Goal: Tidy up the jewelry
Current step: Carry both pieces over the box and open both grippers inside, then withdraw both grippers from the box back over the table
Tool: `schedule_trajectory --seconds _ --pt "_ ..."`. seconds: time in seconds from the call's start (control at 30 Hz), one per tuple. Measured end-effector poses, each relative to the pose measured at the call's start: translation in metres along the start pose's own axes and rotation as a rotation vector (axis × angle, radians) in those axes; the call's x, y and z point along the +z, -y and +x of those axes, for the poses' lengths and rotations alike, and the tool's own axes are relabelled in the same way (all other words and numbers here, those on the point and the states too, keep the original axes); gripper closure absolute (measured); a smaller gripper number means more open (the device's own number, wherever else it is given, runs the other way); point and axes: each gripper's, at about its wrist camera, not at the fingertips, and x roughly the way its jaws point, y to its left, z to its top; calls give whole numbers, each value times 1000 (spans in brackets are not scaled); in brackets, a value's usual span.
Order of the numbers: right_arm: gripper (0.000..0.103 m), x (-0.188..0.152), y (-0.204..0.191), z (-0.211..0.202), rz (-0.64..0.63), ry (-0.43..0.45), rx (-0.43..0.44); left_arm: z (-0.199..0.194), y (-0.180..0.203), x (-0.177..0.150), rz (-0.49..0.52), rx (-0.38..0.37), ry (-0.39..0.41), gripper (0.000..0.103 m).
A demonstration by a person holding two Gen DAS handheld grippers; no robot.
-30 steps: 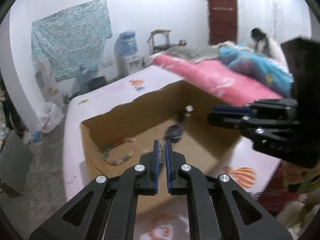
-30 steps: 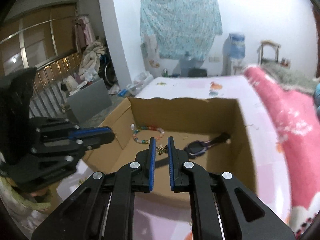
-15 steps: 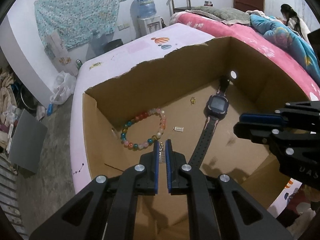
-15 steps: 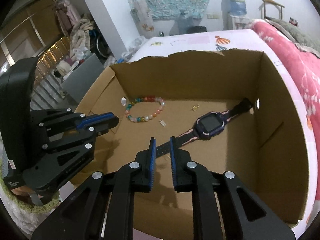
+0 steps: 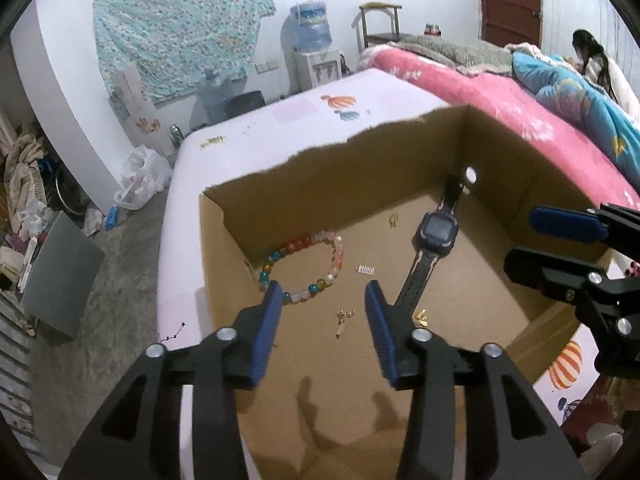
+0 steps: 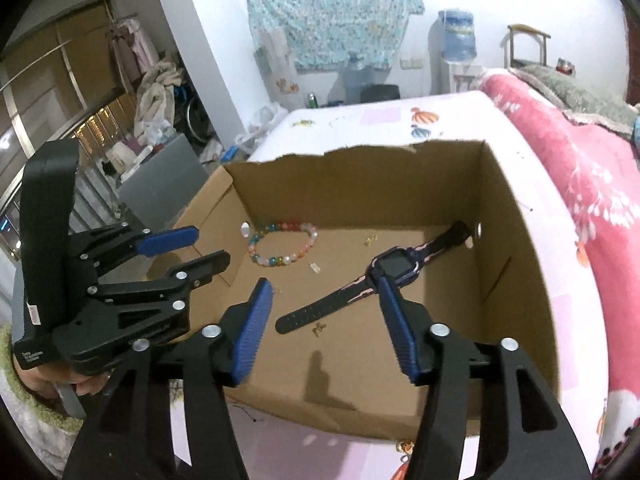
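hovering over an open cardboard box (image 5: 224,216) on a pink-sheeted bed (image 5: 280,120), 2 grippers. left gripper (image 5: 320,300): jaws apart, having just been opening, nothing between the pads; a small gold earring (image 5: 343,318) lies on the box floor below the gap. right gripper (image 6: 326,300): jaws apart, likewise just opened, empty; a second gold piece (image 6: 319,328) lies beneath it, just beside the strap of a dark smartwatch (image 6: 394,266). a multicoloured bead bracelet (image 5: 304,266) rests near the far-left corner, well apart from the watch; a small silver charm (image 5: 365,269) lies between them.
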Motion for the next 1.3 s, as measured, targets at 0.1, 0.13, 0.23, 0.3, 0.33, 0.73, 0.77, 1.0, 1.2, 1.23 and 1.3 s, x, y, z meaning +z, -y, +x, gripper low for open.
schedule_trajectory --seconds 0.1,0.13,0.23,0.3,0.33,0.73,0.77,1.0,1.2,1.23,1.3 --pt "43 -1 -2 -6 -1 20 -1 -14 -1 -2 -20 0 26 49" --pt "42 -1 -3 -8 -1 25 3 -18 -1 -3 -26 -3 34 47" --pt "40 -1 -5 -12 -1 33 13 -29 0 -6 -39 -3 51 41" --pt "38 -1 -7 -14 -1 42 17 -33 0 -9 -42 1 53 39" --pt "38 -1 -8 -16 -1 45 19 -34 0 -10 -44 2 54 38" --pt "30 -3 -19 -22 -14 65 27 -48 -7 -25 -89 5 48 27" --pt "30 -3 -19 -22 -14 65 28 -48 -7 -26 -93 6 46 27" --pt "30 -4 -22 -23 -18 71 32 -50 -8 -29 -98 3 45 26" --pt "30 -4 -22 -23 -18 70 32 -53 -8 -31 -102 -4 45 25" --pt "30 -4 -23 -22 -19 70 33 -53 -7 -31 -102 -6 45 25" --pt "30 -5 -23 -23 -18 70 32 -54 -6 -32 -100 -7 45 25"
